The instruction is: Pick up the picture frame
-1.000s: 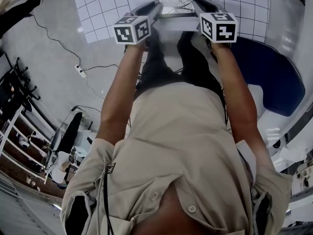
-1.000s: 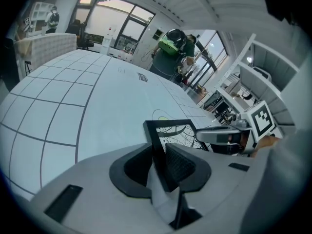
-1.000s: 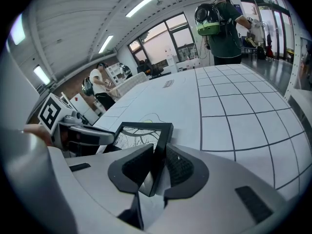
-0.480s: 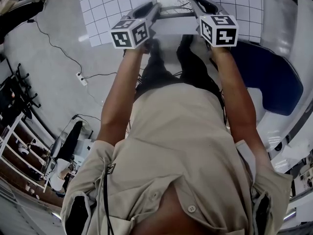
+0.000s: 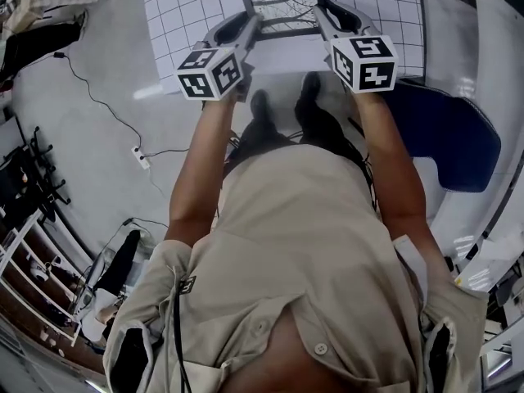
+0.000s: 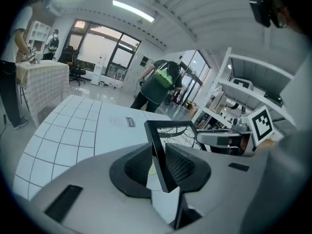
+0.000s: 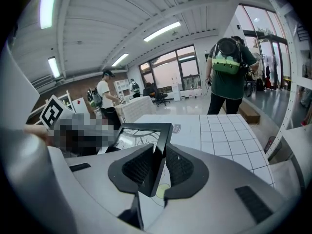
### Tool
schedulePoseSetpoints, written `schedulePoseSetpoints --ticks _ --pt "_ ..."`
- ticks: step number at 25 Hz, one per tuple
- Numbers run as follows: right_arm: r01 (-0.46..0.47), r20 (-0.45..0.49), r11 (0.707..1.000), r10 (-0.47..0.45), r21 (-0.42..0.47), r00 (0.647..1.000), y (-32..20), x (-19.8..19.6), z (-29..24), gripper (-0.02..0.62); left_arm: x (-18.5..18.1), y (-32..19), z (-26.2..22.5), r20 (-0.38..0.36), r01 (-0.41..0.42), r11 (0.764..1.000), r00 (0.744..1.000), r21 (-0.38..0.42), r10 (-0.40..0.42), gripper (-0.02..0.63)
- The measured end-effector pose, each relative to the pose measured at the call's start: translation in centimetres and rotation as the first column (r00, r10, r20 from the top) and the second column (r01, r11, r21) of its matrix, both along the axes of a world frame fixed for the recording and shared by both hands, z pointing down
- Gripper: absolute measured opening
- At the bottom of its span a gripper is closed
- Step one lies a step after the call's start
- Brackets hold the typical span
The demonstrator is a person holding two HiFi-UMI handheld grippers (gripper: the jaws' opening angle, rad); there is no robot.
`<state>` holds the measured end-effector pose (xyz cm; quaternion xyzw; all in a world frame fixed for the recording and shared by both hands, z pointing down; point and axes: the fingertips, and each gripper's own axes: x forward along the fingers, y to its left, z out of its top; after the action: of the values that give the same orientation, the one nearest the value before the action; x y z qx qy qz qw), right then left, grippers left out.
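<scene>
A black-edged picture frame (image 5: 286, 11) with a branch print is held up off the white gridded table (image 5: 176, 15), between both grippers. My left gripper (image 5: 254, 24) is shut on the frame's left edge (image 6: 160, 156). My right gripper (image 5: 318, 16) is shut on its right edge (image 7: 157, 165). In the left gripper view the frame's glass (image 6: 180, 133) faces right, towards the other gripper's marker cube (image 6: 262, 122). In the right gripper view the picture (image 7: 134, 138) leans away to the left.
A blue chair (image 5: 446, 133) stands at my right, close to my right arm. A cable and power strip (image 5: 142, 158) lie on the floor at left, with shelving (image 5: 24, 244) further left. A person with a green backpack (image 7: 229, 62) stands beyond the table.
Both grippers and the frame have shifted slightly down in the head view and to the left; the left marker cube has moved furthest. The grip on the frame is unchanged.
</scene>
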<state>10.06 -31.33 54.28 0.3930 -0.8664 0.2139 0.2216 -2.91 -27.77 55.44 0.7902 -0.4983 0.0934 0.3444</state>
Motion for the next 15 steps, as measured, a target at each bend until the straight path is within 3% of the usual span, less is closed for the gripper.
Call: schedulePoseSetpoints --ticks 7,15 --pt "0.000 0.042 0.992 -0.006 0.130 0.999 1.5 -0.4 -6.6 0.087 -0.5 1.3 -6.9 0.024 0.000 0.988 1.000 0.152 -0.003 0.086" --pt "0.000 0.078 0.959 -0.023 0.282 0.997 1.7 -2.5 -14.1 0.087 -2.9 0.9 -14.2 0.034 0.001 0.948 0.999 0.318 -0.012 0.084"
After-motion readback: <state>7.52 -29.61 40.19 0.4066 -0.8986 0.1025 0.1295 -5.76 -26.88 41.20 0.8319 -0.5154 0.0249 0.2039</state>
